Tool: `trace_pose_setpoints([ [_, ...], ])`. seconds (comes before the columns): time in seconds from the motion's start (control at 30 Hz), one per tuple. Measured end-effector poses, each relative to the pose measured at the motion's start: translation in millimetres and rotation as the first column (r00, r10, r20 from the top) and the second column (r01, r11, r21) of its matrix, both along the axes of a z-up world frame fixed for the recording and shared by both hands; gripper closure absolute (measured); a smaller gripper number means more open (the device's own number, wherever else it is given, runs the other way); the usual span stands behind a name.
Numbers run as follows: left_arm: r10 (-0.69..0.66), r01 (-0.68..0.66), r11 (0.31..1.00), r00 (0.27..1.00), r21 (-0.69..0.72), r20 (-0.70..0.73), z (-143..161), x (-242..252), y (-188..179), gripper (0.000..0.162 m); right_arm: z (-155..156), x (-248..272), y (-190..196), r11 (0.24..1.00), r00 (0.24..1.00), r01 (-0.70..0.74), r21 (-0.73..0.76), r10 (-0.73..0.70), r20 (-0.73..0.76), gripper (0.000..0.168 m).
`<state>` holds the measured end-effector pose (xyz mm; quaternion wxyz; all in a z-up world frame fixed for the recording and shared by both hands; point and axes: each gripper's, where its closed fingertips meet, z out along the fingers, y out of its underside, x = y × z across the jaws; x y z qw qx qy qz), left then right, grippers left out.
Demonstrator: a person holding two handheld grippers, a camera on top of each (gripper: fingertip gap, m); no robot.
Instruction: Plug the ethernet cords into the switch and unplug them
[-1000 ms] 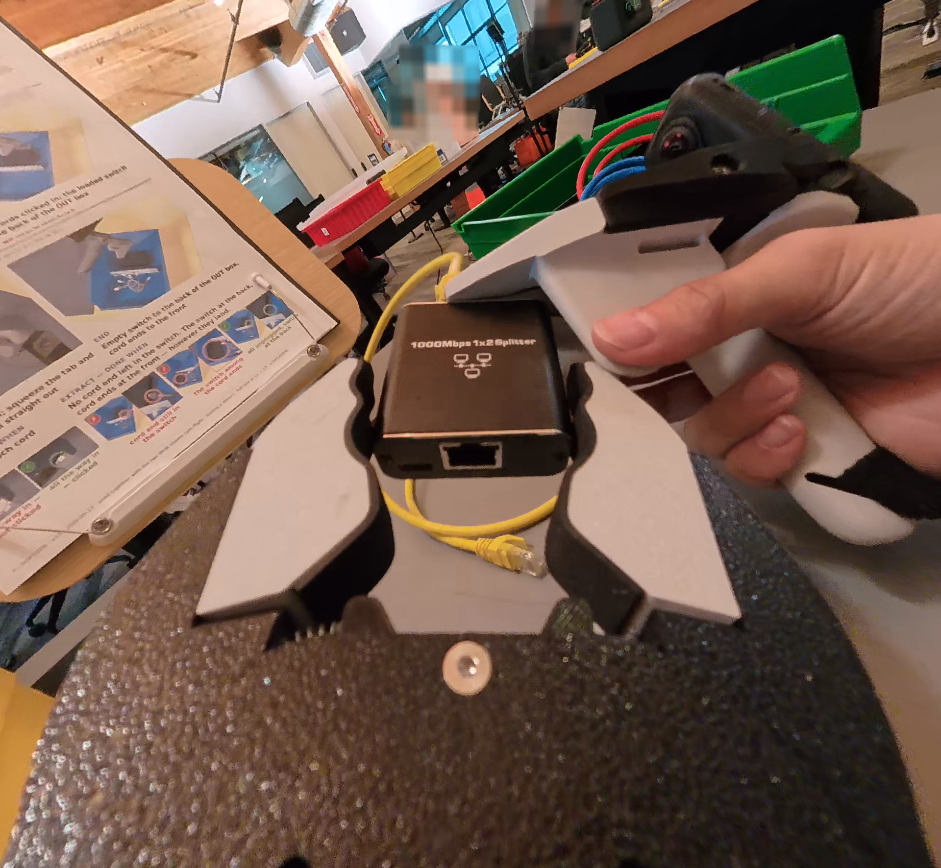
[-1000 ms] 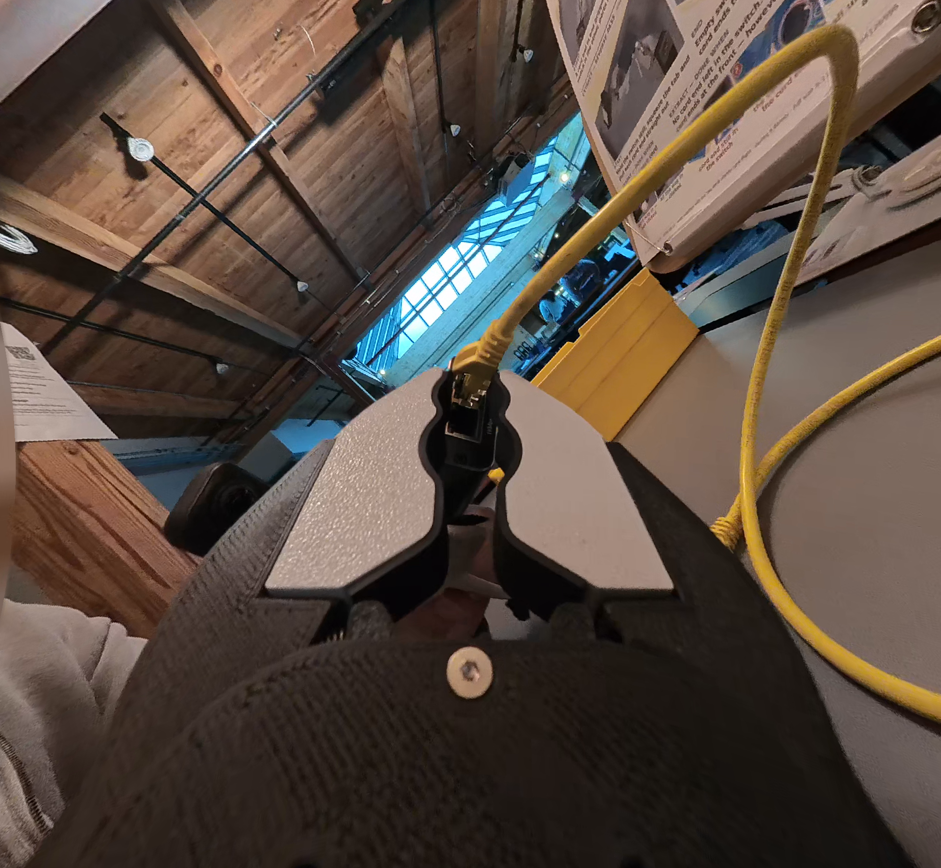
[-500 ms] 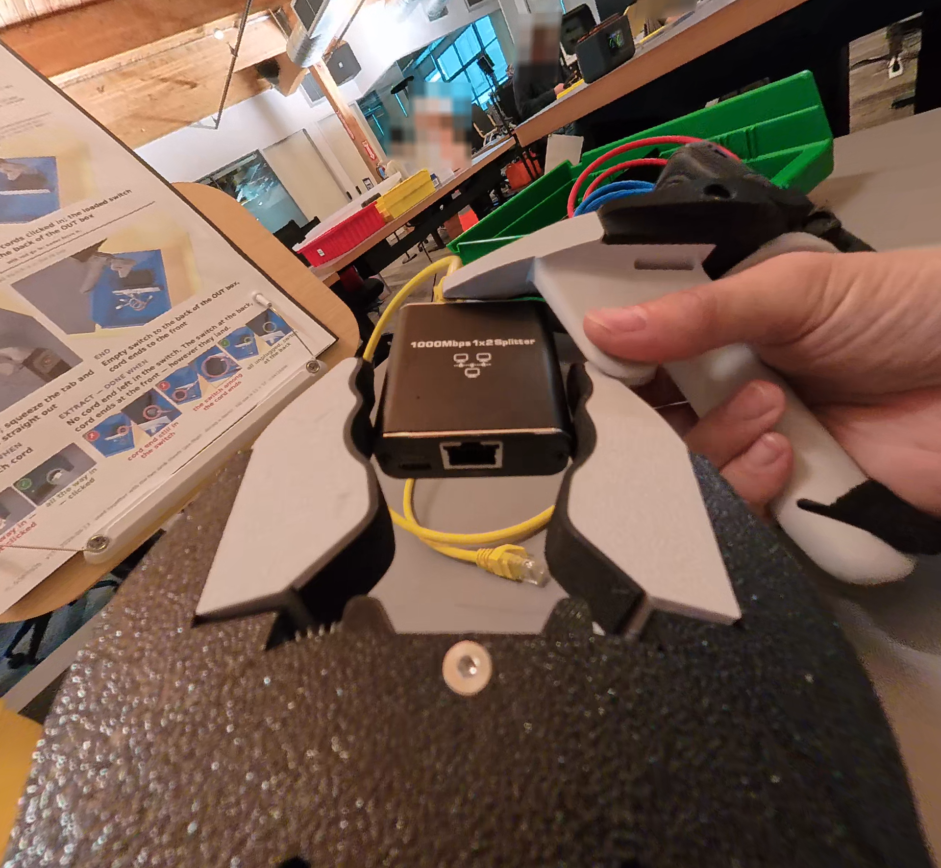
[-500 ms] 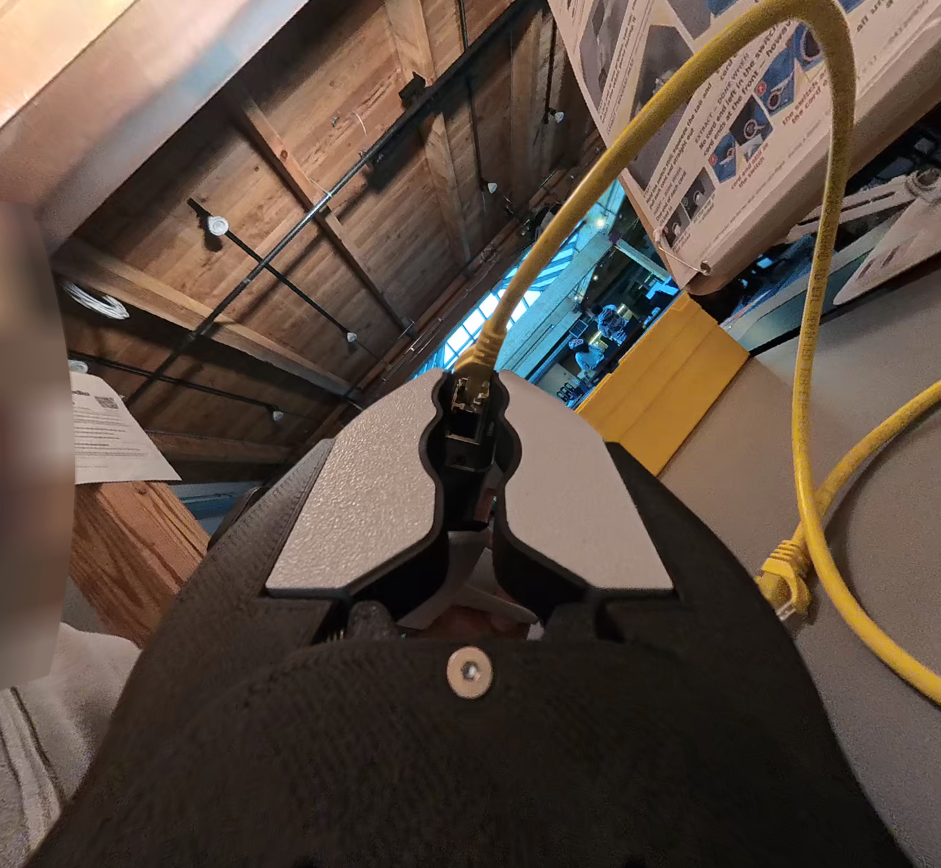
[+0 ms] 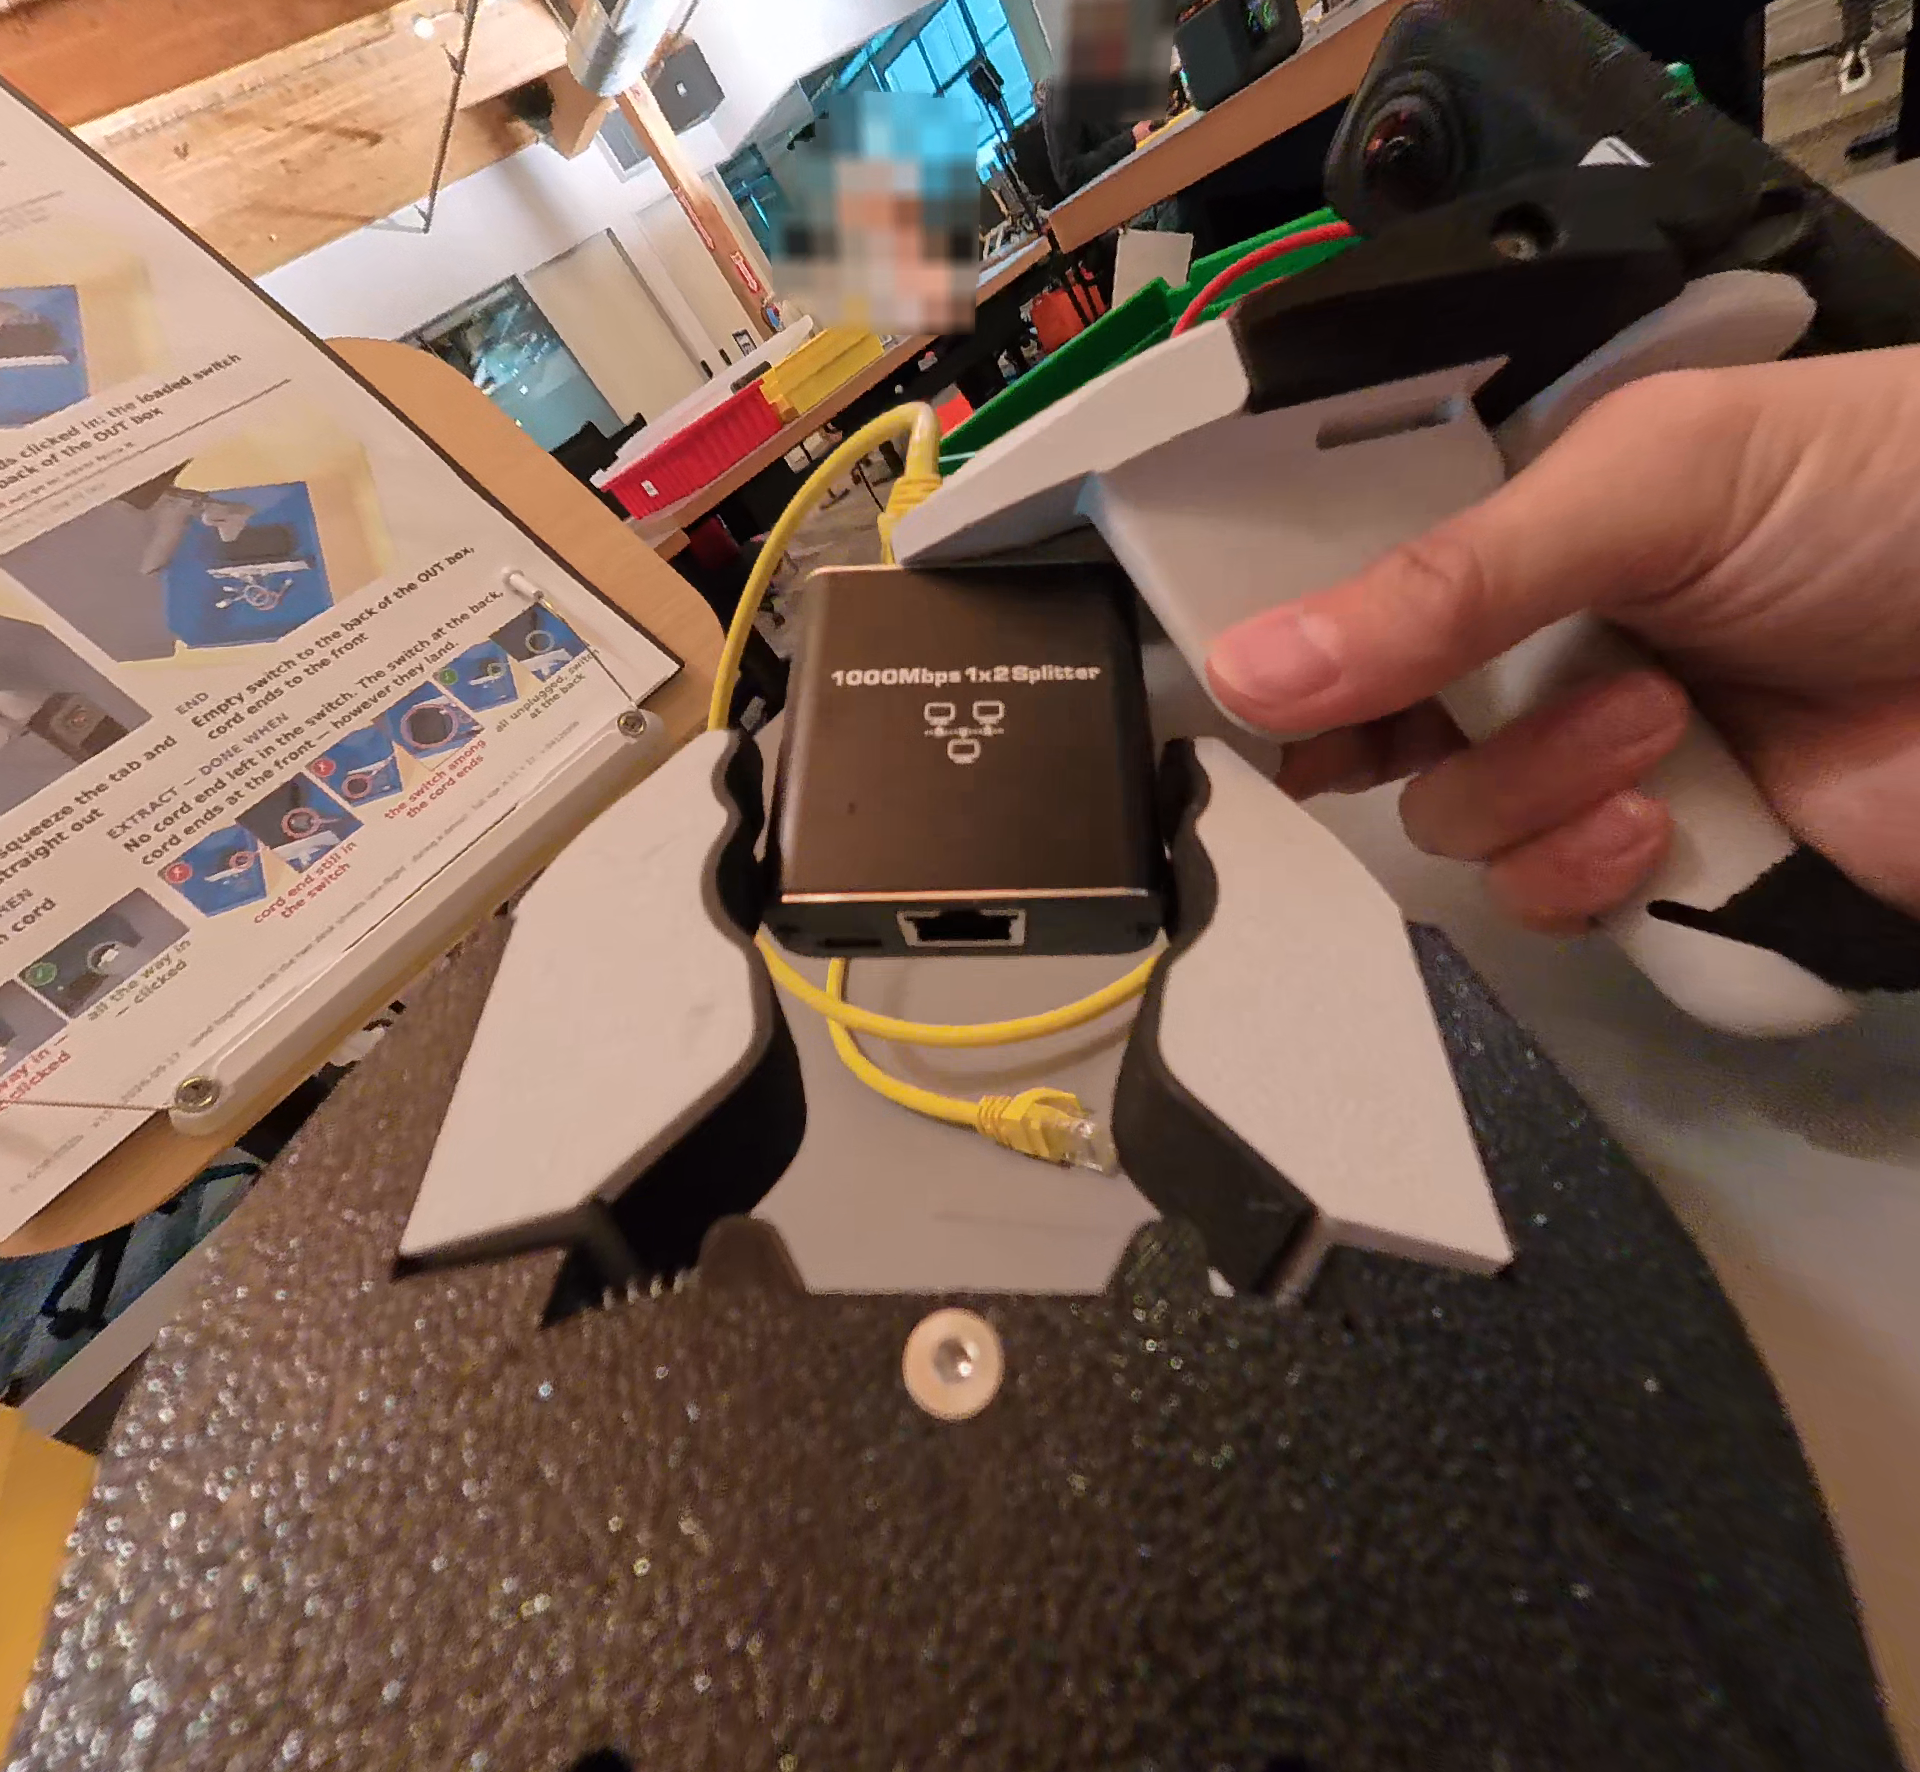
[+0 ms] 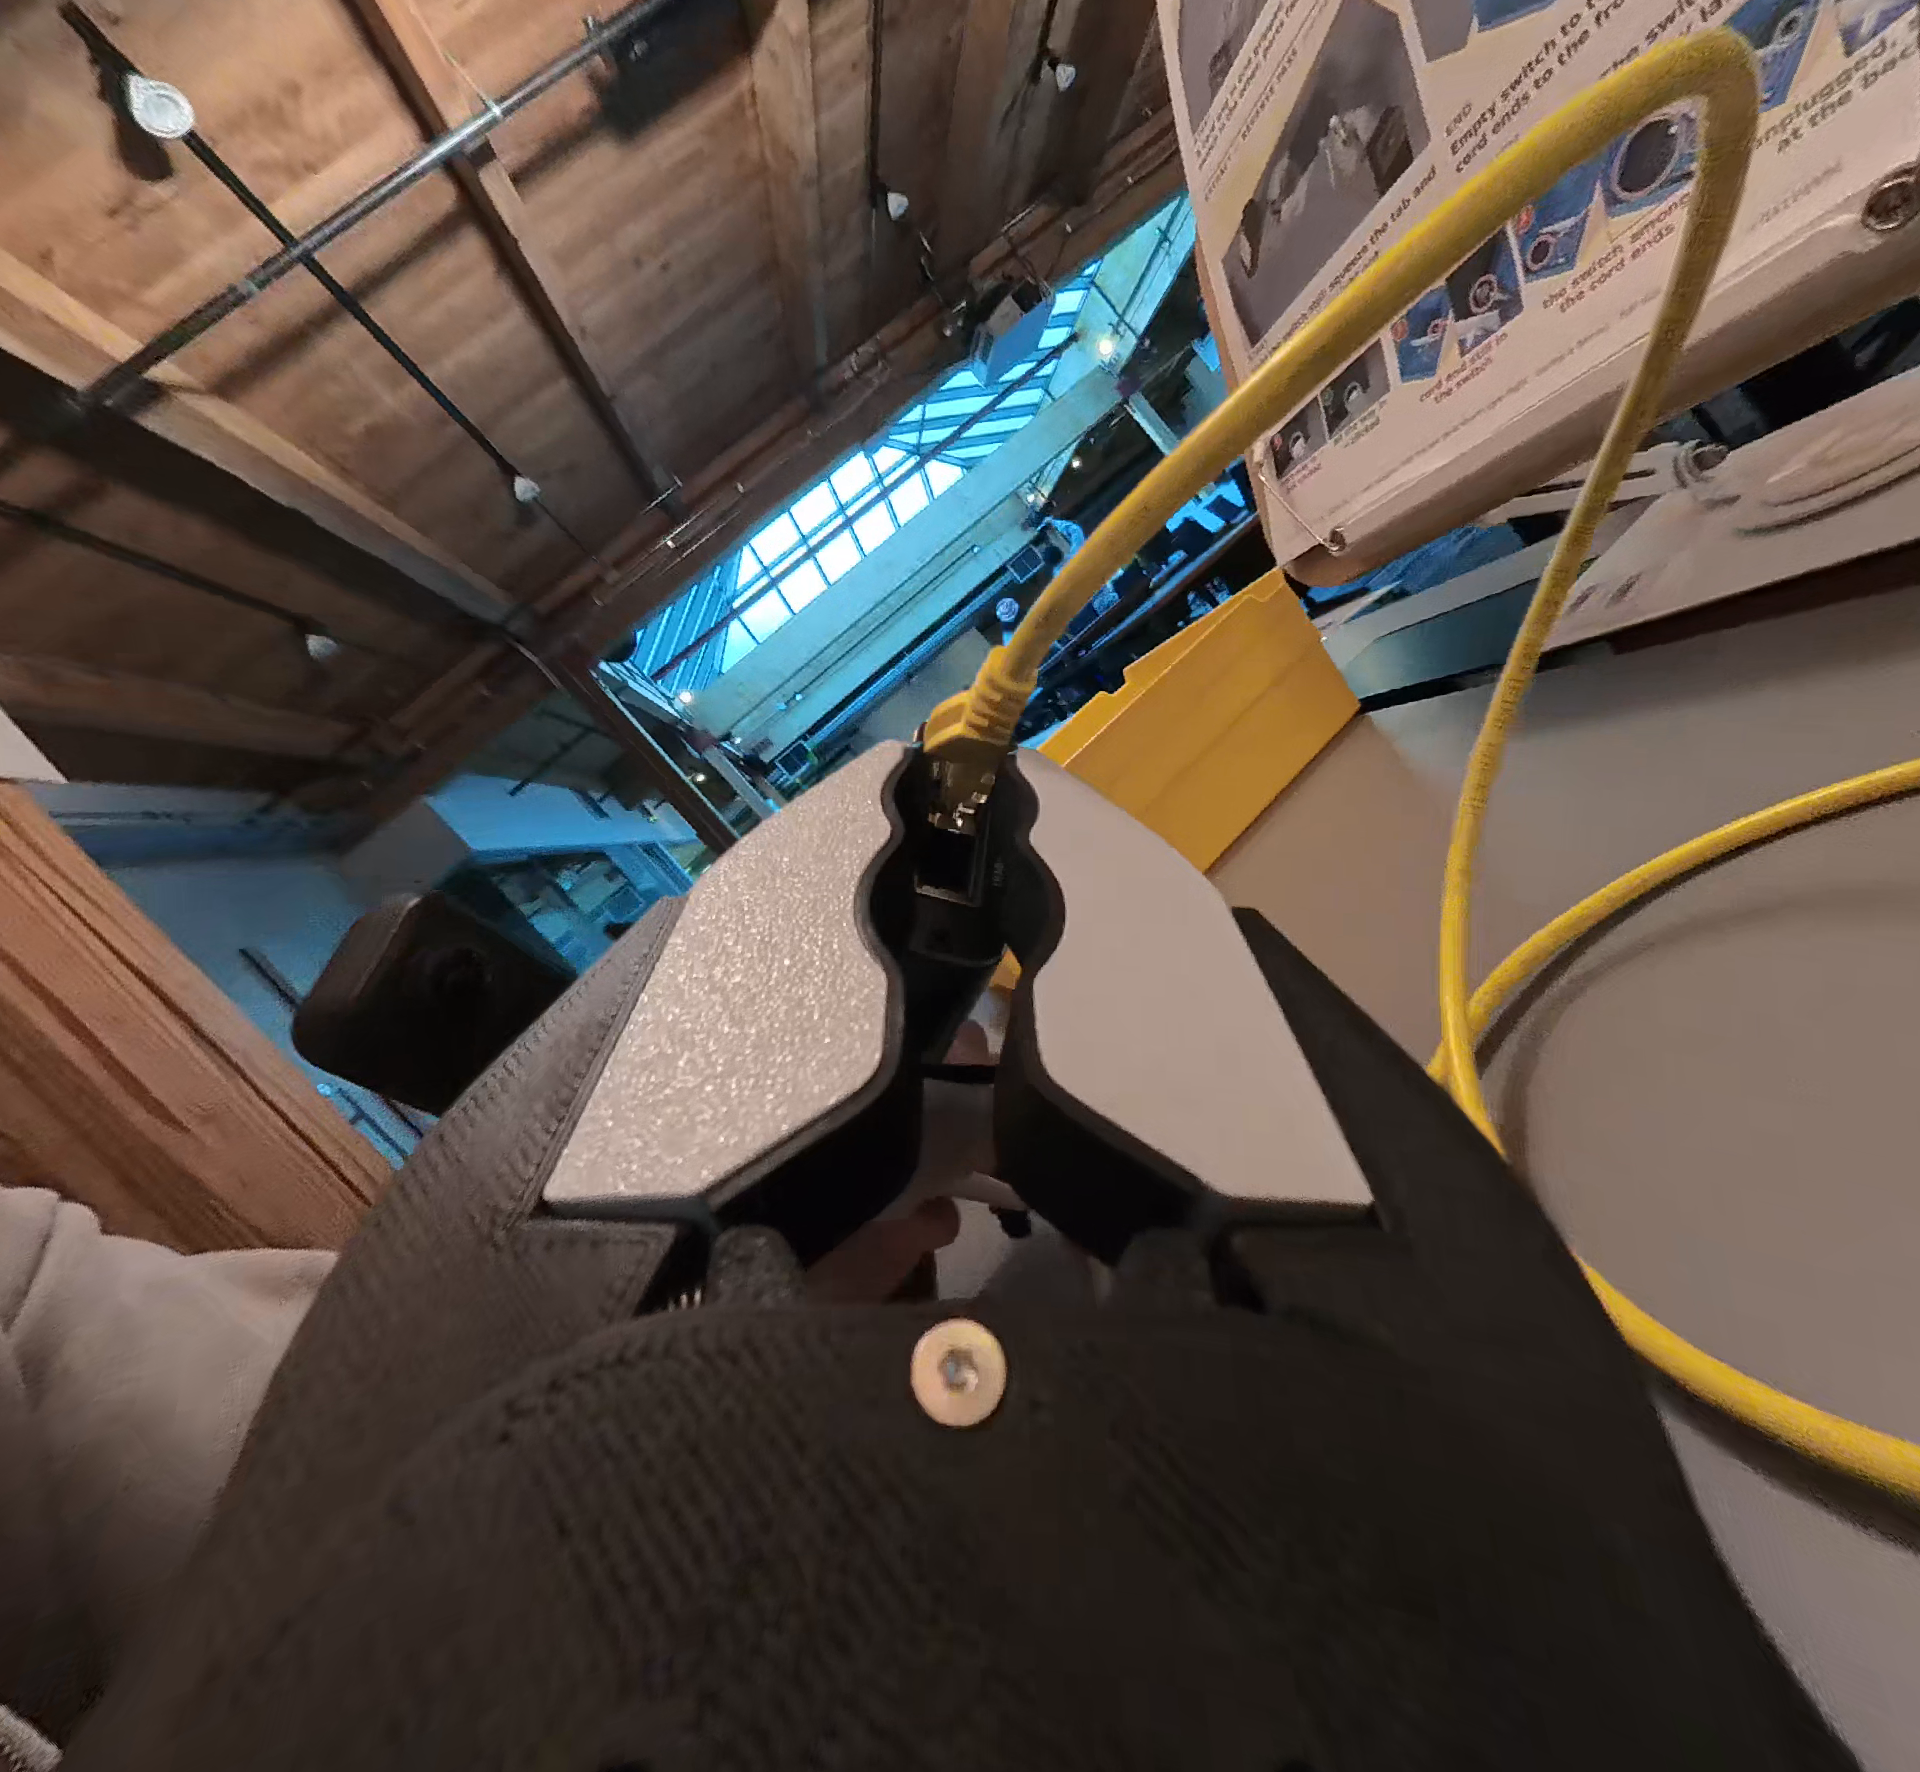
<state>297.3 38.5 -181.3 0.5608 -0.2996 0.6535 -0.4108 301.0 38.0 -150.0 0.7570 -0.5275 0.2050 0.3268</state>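
Note:
My left gripper (image 5: 961,766) is shut on the black switch (image 5: 966,818), holding it by its two sides above the table, with an empty port facing me. My right gripper (image 6: 961,787) reaches in from the right over the switch's back end; its upper finger (image 5: 1091,465) lies flat above it. It is shut on the yellow plug (image 6: 977,714) at the switch's back face, next to an empty port. That plug's boot also shows in the left wrist view (image 5: 909,486). The yellow cord (image 6: 1299,392) arcs up and loops down. A loose yellow plug (image 5: 1039,1125) lies below the switch.
A tilted instruction sheet (image 5: 260,683) on a wooden board stands at the left. Green bins (image 5: 1049,382) with coloured cords are behind the switch. A yellow bin (image 6: 1216,714) sits at the grey table's (image 6: 1714,1047) far edge. A hand (image 5: 1662,600) holds the right gripper. My left and right fingertips are right by each other.
The right gripper has tilted and lifted a little at the switch's back; the yellow plug's boot now shows past its fingertip. The left gripper still holds the switch in the same place.

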Motion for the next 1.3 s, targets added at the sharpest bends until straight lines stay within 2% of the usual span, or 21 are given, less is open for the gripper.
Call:
trace_pose_setpoints([
  [0.17,0.031,-0.031,0.998,1.0,-0.047,0.003,2.0,1.4,1.7,0.088,7.5,-2.4,0.9,0.998,0.987,0.039,-0.045,-0.032,0.158,0.154],
  [0.5,0.027,-0.034,0.994,0.997,-0.105,-0.074,-8.0,5.4,1.6,0.087,6.4,-2.5,-1.1,0.983,0.928,0.109,-0.145,-0.048,0.369,0.152],
  [0.6,0.036,-0.041,0.995,0.998,-0.091,-0.056,-6.6,5.0,4.5,0.088,9.7,-5.4,0.6,0.982,0.916,0.118,-0.145,-0.051,0.399,0.155],
  [0.67,0.098,-0.098,0.995,0.995,0.01,-0.019,-4.7,4.7,12.6,0.087,11.2,-8.2,3.1,0.985,0.918,0.11,-0.13,-0.05,0.394,0.156],
  [0.7,0.102,-0.101,0.995,0.995,0.017,-0.008,-4.3,4.4,13.9,0.087,11.6,-9.3,3.7,0.985,0.917,0.11,-0.135,-0.048,0.397,0.156],
  [0.77,0.099,-0.099,0.995,0.995,0.008,-0.004,-2.5,3.5,14.1,0.087,13.5,-10.2,4.3,0.986,0.918,0.108,-0.125,-0.051,0.394,0.156],
  [0.87,0.031,-0.035,0.995,0.999,-0.097,-0.04,-3.7,3.1,7.9,0.087,13.1,-9.4,3.5,0.981,0.903,0.126,-0.145,-0.053,0.427,0.156],
  [1.03,0.014,-0.021,0.994,0.998,-0.103,-0.068,-9.4,4.1,8.3,0.087,10.7,-10.3,3.8,0.967,0.86,0.171,-0.19,-0.053,0.507,0.156],
  [1.07,0.058,-0.06,0.997,0.996,-0.041,-0.065,-11.0,3.7,13.9,0.088,14.9,-4.8,0.7,0.963,0.857,0.211,-0.169,-0.099,0.506,0.154],
  [1.1,0.129,-0.125,0.99,0.989,0.063,-0.069,-19.7,4.1,27.3,0.088,37.9,12.3,-20.1,0.961,0.863,0.272,-0.051,-0.22,0.455,0.156],
  [1.13,0.169,-0.163,0.984,0.982,0.067,-0.088,-28.9,4.4,41.4,0.087,52.5,32.3,-44.4,0.948,0.859,0.319,0.003,-0.29,0.422,0.156],
  [1.17,0.167,-0.174,0.981,0.983,-0.088,-0.076,-21.8,2.6,49.8,0.088,46.2,43.8,-52.7,0.936,0.842,0.349,-0.037,-0.296,0.45,0.156],
  [1.2,0.175,-0.178,0.965,0.984,-0.19,-0.033,-5.0,-0.2,53.8,0.088,35.5,37.1,-49.3,0.955,0.866,0.286,-0.075,-0.224,0.447,0.155],
  [1.23,0.188,-0.187,0.97,0.982,-0.154,-0.01,3.0,-0.2,52.7,0.088,26.6,29.3,-45.1,0.955,0.862,0.276,-0.112,-0.194,0.467,0.156],
  [1.3,0.178,-0.18,0.981,0.983,-0.074,-0.032,-7.7,3.9,46.0,0.088,21.2,20.1,-35.4,0.936,0.823,0.303,-0.179,-0.163,0.544,0.155],
])
